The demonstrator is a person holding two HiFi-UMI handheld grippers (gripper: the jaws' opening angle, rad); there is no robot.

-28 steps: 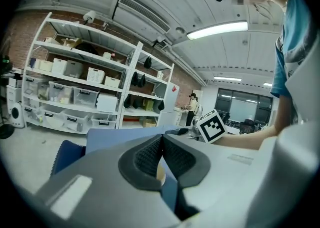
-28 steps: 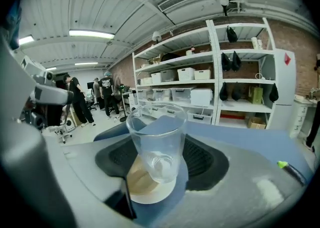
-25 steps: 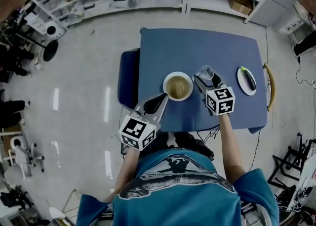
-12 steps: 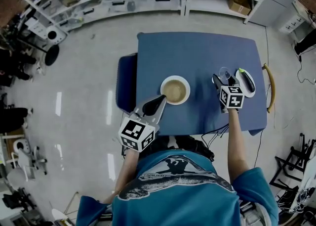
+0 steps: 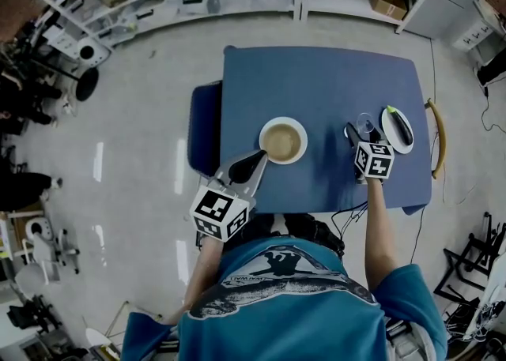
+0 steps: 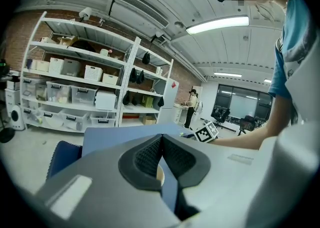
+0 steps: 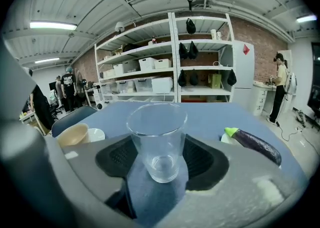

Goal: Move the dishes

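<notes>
**Glass upright in the right gripper, next to the eggplant plate**

The clear glass (image 7: 157,139) stands mouth up with its long axis vertical and its base on the blue counter (image 5: 316,83). The right gripper (image 7: 159,158) grasps it, a pad against each side of its lower half. It sits toward the counter's right end, just beside the white plate (image 5: 385,125) carrying an eggplant (image 7: 257,144). The left gripper (image 6: 161,144) is clenched and empty, its tips near the tan bowl (image 5: 283,140).

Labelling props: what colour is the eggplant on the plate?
Eggplant: dark purple, green stem; clearest in right gripper view.
</notes>
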